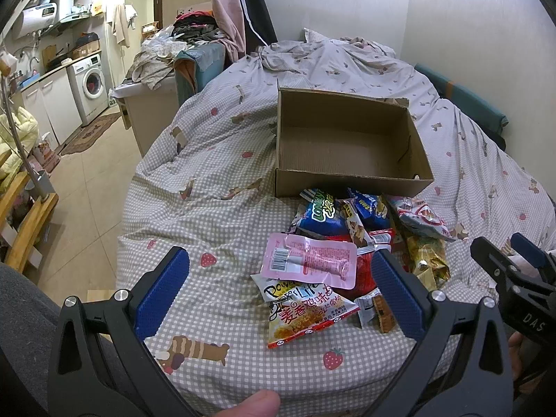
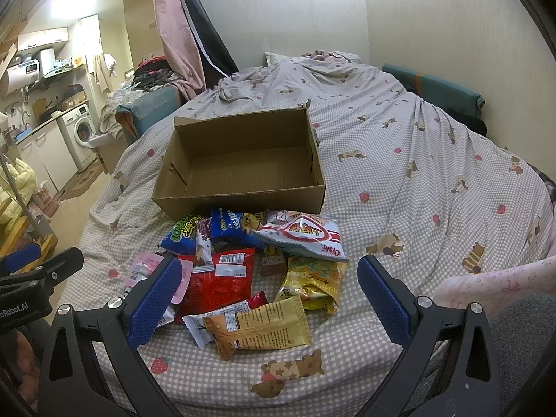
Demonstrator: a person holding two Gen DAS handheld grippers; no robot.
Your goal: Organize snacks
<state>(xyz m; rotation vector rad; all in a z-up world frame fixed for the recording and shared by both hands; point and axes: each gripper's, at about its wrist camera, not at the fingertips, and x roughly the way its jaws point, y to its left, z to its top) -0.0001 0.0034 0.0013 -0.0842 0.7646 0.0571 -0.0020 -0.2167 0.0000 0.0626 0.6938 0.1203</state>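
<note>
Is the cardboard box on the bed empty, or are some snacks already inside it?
Empty. The cardboard box shows only its bare corrugated floor in both views; the snack packets all lie on the bedsheet before it.

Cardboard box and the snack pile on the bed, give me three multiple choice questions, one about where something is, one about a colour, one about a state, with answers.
1. Where does the snack pile lie?
A. inside the box
B. on the bed cover in front of the box
C. on the floor

2. What colour is the flat packet with a barcode at the left of the pile?
A. pink
B. green
C. black

3. What state is the box in?
A. taped shut
B. crushed flat
C. open and empty

Answers:
1 B, the snack pile sits on the bed cover against the near wall of the cardboard box.
2 A, the pink packet shows it.
3 C, its bare floor is visible; both the left gripper and the right gripper hold nothing.
</note>
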